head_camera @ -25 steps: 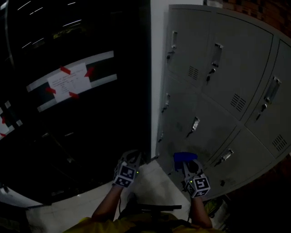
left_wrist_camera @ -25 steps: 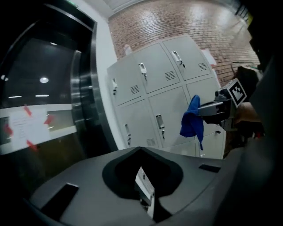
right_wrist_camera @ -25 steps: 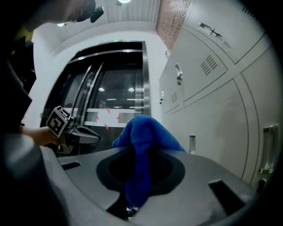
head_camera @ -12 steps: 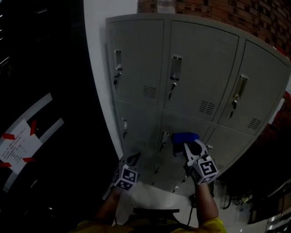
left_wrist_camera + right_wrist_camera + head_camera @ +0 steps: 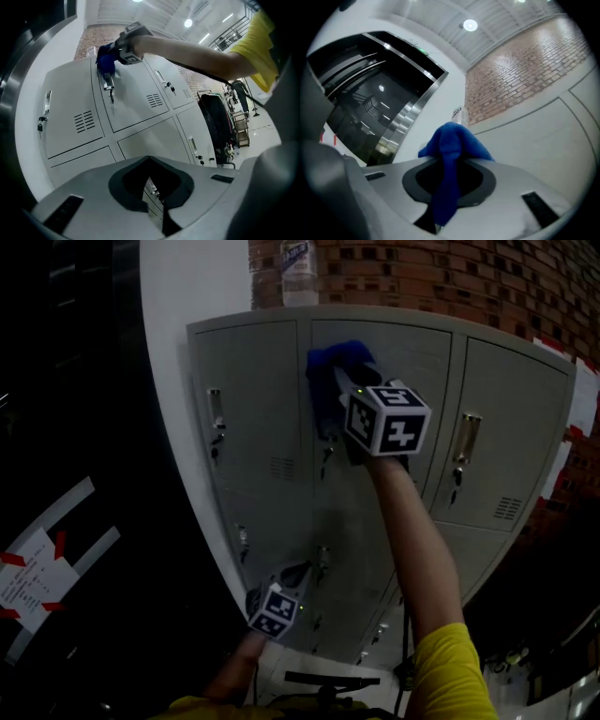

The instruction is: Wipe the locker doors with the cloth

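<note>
A yellow short sleeve (image 5: 452,667) is worn on the right arm, and yellow cloth is also seen at the left shoulder. The right gripper (image 5: 330,390) and the left gripper (image 5: 298,570) are each fitted with a white cube printed with black square markers, and a small green light is lit beside each cube. Their bodies are moulded in pale grey around a dark rounded recess. A thin dark line beside the right forearm may be a cable.

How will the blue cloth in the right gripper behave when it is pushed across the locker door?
Probably floppy: the blue cloth droops in a limp fold through the right gripper. Likely light and soft too, since it bunches loosely past the fingers, so it should flatten against the locker door rather than slide stiffly.
</note>
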The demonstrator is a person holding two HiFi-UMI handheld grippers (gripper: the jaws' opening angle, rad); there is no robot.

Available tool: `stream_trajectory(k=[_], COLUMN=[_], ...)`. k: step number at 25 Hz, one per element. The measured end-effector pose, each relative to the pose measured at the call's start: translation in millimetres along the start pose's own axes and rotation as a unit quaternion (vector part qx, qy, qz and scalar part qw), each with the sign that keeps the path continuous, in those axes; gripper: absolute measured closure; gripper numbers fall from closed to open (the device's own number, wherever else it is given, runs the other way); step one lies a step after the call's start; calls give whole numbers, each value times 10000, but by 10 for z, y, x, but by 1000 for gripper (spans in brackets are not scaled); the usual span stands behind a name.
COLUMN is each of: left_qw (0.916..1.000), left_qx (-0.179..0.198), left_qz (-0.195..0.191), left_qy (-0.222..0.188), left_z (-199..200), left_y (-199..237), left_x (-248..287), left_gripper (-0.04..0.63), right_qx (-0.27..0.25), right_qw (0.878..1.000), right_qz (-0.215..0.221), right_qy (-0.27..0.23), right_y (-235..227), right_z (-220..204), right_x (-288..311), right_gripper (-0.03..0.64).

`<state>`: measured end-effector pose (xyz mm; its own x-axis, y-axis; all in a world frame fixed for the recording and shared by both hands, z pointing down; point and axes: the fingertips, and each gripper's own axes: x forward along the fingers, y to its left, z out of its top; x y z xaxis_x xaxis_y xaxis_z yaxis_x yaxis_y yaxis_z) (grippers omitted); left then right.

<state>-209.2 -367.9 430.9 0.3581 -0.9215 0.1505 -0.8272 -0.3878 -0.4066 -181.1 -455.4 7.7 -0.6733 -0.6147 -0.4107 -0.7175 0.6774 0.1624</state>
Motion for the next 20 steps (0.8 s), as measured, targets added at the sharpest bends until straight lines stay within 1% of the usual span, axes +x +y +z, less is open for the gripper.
stream_trajectory(k=[2,4,8,10,12,15,18,20], left_qw=[9999,9999,9993,9986,9978,9967,9947,9937], left_qx=[87,49,-78,-42,17,146,162,112], left_qz=[44,55,-200,-399,-587,-788,-1018,-1111], left_qy=[61,107,314,332,305,99,4,-26], left_z=[-76,-153,-347,-377,-368,-275,-273,-307], left_y=[18,38,22,20,12,24,31,64], left_x=[40,96,172,255,322,370,372,386], left_gripper=[592,593,592,593,592,593,592,592], right_qx=[94,97,-144,-320,-549,-553,-443,-418], right_qw=[9998,9994,9989,9981,9949,9872,9723,9631], right_qz=[-145,-216,-302,-499,-849,-1479,-2262,-2627], right_qy=[118,241,316,186,3,-237,-384,-408], right_y=[-51,-38,-57,-198,-443,-972,-1534,-1711], right_z=[76,105,97,183,313,546,725,797], right_x=[274,484,622,506,257,-297,-918,-1171], right_gripper=[546,546,548,548,548,548,548,548])
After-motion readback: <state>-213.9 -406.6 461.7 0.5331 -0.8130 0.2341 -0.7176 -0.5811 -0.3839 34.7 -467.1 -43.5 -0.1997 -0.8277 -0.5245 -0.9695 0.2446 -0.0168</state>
